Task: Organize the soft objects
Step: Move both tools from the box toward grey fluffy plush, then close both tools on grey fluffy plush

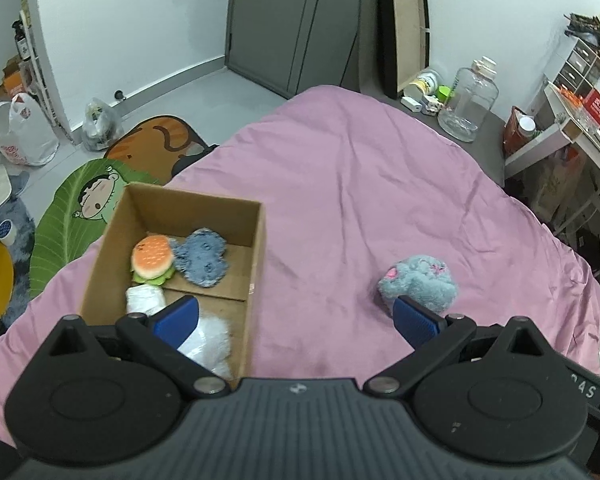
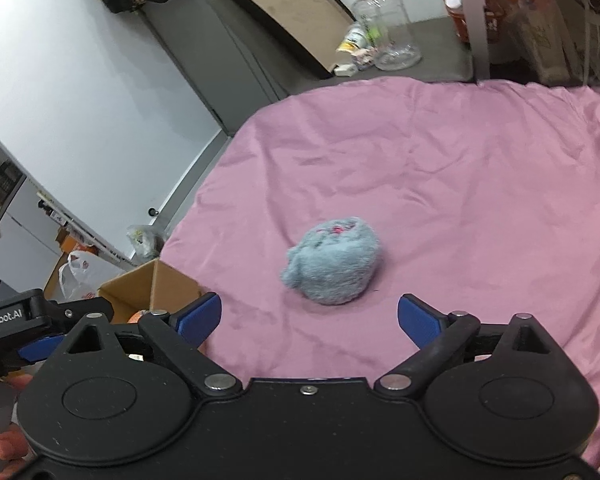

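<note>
The right gripper (image 2: 309, 316) is hovering over the pink bedspread (image 2: 460, 168) with its blue pads spread wide and nothing between them. Just beyond its fingertips the grey-blue plush toy (image 2: 332, 262) is lying on the cloth, apart from both pads. Its long axis is running from lower left to upper right in the right wrist view, with what may be a pink-marked face turned toward the far end, though the fur is blurring it.

The left gripper (image 1: 296, 318) is likewise standing wide apart and empty, its left pad hanging over the near compartment of the cardboard box (image 1: 256, 264). In that compartment a white fluffy item (image 1: 212, 340) is lying; past the divider a burger plush (image 1: 153, 258) and a blue fuzzy plush (image 1: 202, 256) are sitting side by side, touching. Farther off, a glass jar (image 1: 470, 100) is standing upright on the grey surface beyond the bed.
</note>
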